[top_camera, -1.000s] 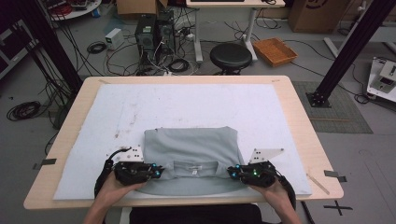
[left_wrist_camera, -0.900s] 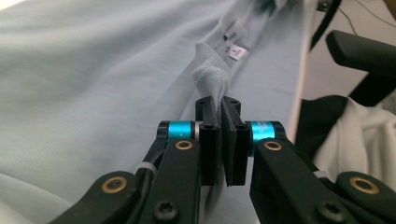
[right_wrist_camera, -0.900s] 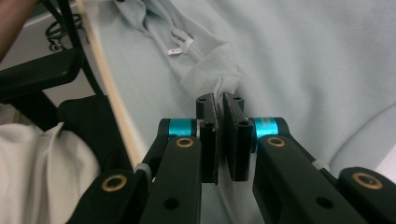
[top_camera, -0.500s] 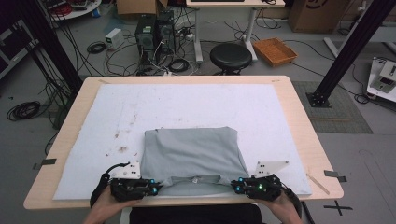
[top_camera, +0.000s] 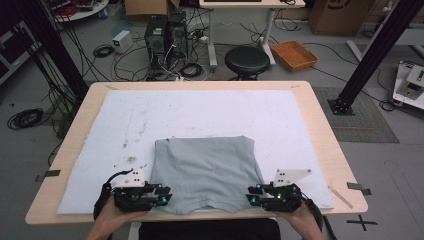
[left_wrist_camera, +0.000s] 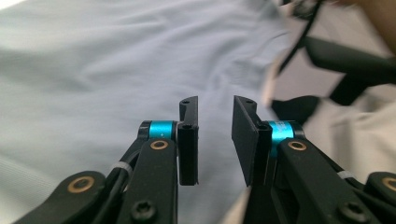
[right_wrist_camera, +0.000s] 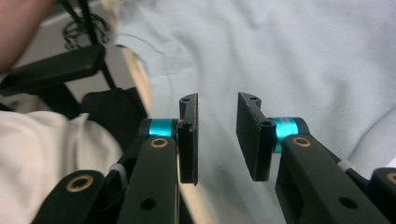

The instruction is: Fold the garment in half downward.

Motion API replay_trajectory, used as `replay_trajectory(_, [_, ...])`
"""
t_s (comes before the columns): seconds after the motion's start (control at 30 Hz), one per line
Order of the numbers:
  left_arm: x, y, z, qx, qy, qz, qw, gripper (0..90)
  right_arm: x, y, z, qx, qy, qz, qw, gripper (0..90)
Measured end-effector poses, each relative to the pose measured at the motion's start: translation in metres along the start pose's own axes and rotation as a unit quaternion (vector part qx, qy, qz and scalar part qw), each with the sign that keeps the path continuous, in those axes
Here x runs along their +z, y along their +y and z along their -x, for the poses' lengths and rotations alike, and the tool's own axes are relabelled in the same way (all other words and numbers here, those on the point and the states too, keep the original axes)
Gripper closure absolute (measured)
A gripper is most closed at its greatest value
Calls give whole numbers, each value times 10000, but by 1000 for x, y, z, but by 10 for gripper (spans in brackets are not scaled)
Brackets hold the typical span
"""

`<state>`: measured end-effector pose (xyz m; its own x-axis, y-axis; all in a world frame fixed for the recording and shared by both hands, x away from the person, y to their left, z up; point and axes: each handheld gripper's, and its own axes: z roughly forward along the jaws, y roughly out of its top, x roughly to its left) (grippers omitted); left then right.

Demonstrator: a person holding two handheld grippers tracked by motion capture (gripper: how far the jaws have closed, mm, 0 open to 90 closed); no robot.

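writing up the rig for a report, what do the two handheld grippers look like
Both are black. The left gripper and right gripper each have two flat black jaws on bright blue collars, with brass-coloured pivot rings on the linkage arms. From the high view, each body carries small teal lights and a pale three-cornered plate dotted with holes, and a black cable loops off the left one.

Wood desk (top_camera: 320, 130) with white mat (top_camera: 200, 115) over most of the top. Grey floor (top_camera: 50, 145), cables (top_camera: 22, 118) loose off the left edge. Beyond the far edge: two PC towers (top_camera: 165, 35), black stool (top_camera: 247, 60), white desk legs (top_camera: 270, 25), wicker tray (top_camera: 296, 54). Black frame posts (top_camera: 372, 55) off both far corners. Tape cross (top_camera: 364, 221) off the near right corner.
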<state>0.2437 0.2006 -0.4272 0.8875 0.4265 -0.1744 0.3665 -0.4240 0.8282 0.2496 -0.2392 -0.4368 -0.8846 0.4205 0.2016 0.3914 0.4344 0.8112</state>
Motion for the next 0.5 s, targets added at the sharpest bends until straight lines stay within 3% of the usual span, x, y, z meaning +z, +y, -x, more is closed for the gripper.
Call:
replay_trajectory(0.1, [7,-2,1,58,222,-174,9996,686,8,0,0,-16,-116,-105,9999,650])
replay_trajectory(0.23, [13,-8,-2,111,351,-530,9979,649,13,-1,2,-32,-346,-311,9989,576])
replay_trajectory(0.3, [11,-7,-5,42,425,-459,9980,606,12,0,4,-1,-371,-277,9989,549])
replay_trajectory(0.33, [6,-1,-11,-4,562,-297,9980,574,10,5,11,113,-487,-126,9987,479])
replay_trajectory(0.4, [4,3,-16,-20,648,-239,9976,543,8,12,18,266,-644,-24,9976,407])
replay_trajectory(0.43, [-1,11,-25,-79,909,-171,9957,523,8,15,24,304,-734,25,9968,390])
replay_trajectory(0.47, [-1,11,-25,-79,909,-171,9957,513,8,19,29,347,-813,67,9961,386])
replay_trajectory(0.5, [-6,20,-36,-105,1084,-93,9940,504,8,22,34,377,-888,106,9953,384])
